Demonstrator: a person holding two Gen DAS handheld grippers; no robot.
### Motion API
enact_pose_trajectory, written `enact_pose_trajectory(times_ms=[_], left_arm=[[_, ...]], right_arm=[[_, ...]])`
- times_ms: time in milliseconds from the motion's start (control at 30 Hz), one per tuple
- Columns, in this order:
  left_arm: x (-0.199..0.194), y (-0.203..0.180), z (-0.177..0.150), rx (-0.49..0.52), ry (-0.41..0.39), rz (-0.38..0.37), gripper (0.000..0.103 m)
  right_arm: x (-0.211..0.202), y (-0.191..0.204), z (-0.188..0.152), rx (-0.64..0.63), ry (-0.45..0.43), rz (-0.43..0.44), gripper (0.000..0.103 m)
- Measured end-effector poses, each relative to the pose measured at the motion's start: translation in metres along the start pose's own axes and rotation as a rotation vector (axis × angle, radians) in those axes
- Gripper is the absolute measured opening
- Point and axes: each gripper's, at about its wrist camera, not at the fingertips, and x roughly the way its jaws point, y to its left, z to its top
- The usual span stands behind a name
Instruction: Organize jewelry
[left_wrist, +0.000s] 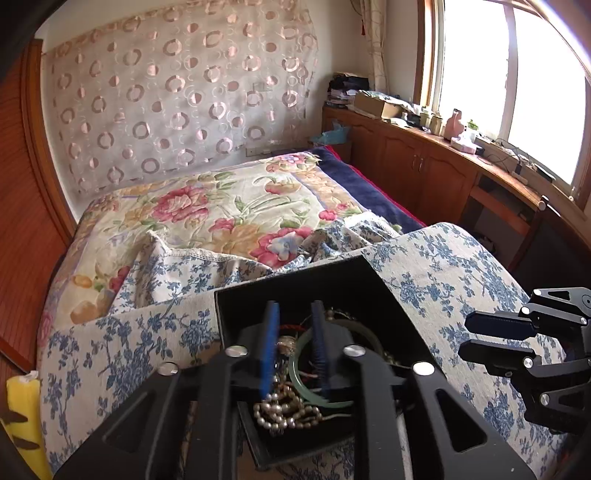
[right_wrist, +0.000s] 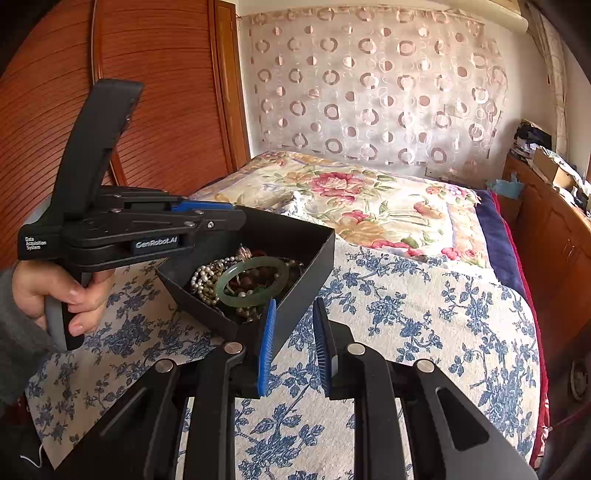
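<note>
A black open box (left_wrist: 332, 284) (right_wrist: 295, 236) sits on a surface covered with blue-flowered cloth. It holds a green jade bangle (left_wrist: 301, 369) (right_wrist: 255, 282), a pearl strand (left_wrist: 284, 410) (right_wrist: 205, 278) and other tangled jewelry. My left gripper (left_wrist: 295, 332) hovers over the box with its blue pads apart and nothing between them; the right wrist view shows it from the side (right_wrist: 207, 214) above the box's far-left wall. My right gripper (right_wrist: 293, 332) is open and empty just in front of the box's near corner; it also shows at the right in the left wrist view (left_wrist: 480, 332).
The blue-flowered cloth (right_wrist: 424, 325) drapes over a raised surface at the bed's foot. A flowered bedspread (left_wrist: 207, 206) lies behind. A wooden cabinet (left_wrist: 424, 166) with clutter runs under the window at right. A wooden sliding door (right_wrist: 155, 92) stands at left.
</note>
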Motion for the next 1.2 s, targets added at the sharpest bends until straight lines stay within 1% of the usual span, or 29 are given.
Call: enact_pose_trajectory(times_ms=[33,100,167,200,267,300,333,367,400,433,500,533,567,600,633,667,700,767,900,1000,1133,1200], left_arm=[[-0.001,0.0,-0.001,-0.002,0.0,0.003,0.022],[-0.005,0.001,-0.006,-0.005,-0.001,0.015,0.027],[-0.013,0.002,-0.014,-0.009,-0.009,0.023,0.042],[-0.019,0.002,-0.02,-0.012,-0.014,0.03,0.045],[-0.028,0.002,-0.028,-0.015,-0.022,0.052,0.064],[-0.032,0.001,-0.032,-0.013,-0.028,0.057,0.067],[-0.035,0.0,-0.036,-0.011,-0.032,0.057,0.068],[-0.039,0.0,-0.039,-0.011,-0.032,0.058,0.072],[-0.043,-0.001,-0.044,-0.015,-0.033,0.066,0.077],[-0.047,-0.001,-0.048,-0.02,-0.038,0.074,0.083],[-0.056,-0.002,-0.055,-0.026,-0.048,0.09,0.088],[-0.059,-0.002,-0.057,-0.029,-0.049,0.098,0.093],[-0.063,-0.003,-0.06,-0.032,-0.05,0.108,0.095],[-0.069,-0.004,-0.065,-0.034,-0.056,0.123,0.095],[-0.071,-0.005,-0.066,-0.037,-0.059,0.131,0.095],[-0.075,-0.004,-0.069,-0.043,-0.062,0.135,0.095],[-0.08,-0.004,-0.072,-0.054,-0.068,0.137,0.095],[-0.088,-0.004,-0.078,-0.079,-0.073,0.144,0.095],[-0.11,-0.009,-0.089,-0.091,-0.09,0.18,0.095],[-0.126,-0.014,-0.095,-0.095,-0.092,0.177,0.095],[-0.144,-0.023,-0.097,-0.086,-0.104,0.195,0.095],[-0.155,-0.027,-0.098,-0.087,-0.114,0.199,0.095]], right_arm=[[0.0,0.0,0.0,0.0,-0.001,0.001,0.023],[-0.001,0.001,0.0,0.001,-0.005,-0.001,0.023],[-0.004,0.003,-0.002,0.006,-0.012,-0.003,0.023],[-0.006,0.004,-0.004,0.009,-0.016,-0.006,0.023],[-0.009,0.007,-0.007,0.017,-0.02,-0.012,0.023],[-0.01,0.009,-0.01,0.022,-0.021,-0.016,0.024],[-0.011,0.01,-0.011,0.025,-0.023,-0.02,0.028],[-0.014,0.012,-0.014,0.031,-0.03,-0.028,0.042],[-0.017,0.013,-0.017,0.038,-0.035,-0.034,0.052],[-0.019,0.014,-0.019,0.044,-0.037,-0.039,0.055],[-0.023,0.014,-0.024,0.059,-0.04,-0.05,0.065],[-0.024,0.014,-0.026,0.065,-0.041,-0.056,0.068],[-0.026,0.014,-0.028,0.071,-0.042,-0.064,0.075],[-0.028,0.014,-0.03,0.075,-0.044,-0.075,0.082],[-0.03,0.014,-0.033,0.083,-0.049,-0.09,0.086],[-0.032,0.014,-0.035,0.089,-0.054,-0.097,0.092],[-0.035,0.015,-0.037,0.096,-0.061,-0.106,0.096],[-0.04,0.014,-0.04,0.105,-0.073,-0.114,0.1],[-0.056,0.02,-0.042,0.121,-0.111,-0.13,0.1],[-0.07,0.031,-0.041,0.123,-0.143,-0.147,0.1],[-0.096,0.042,-0.04,0.116,-0.197,-0.173,0.1],[-0.106,0.047,-0.04,0.116,-0.214,-0.17,0.1]])
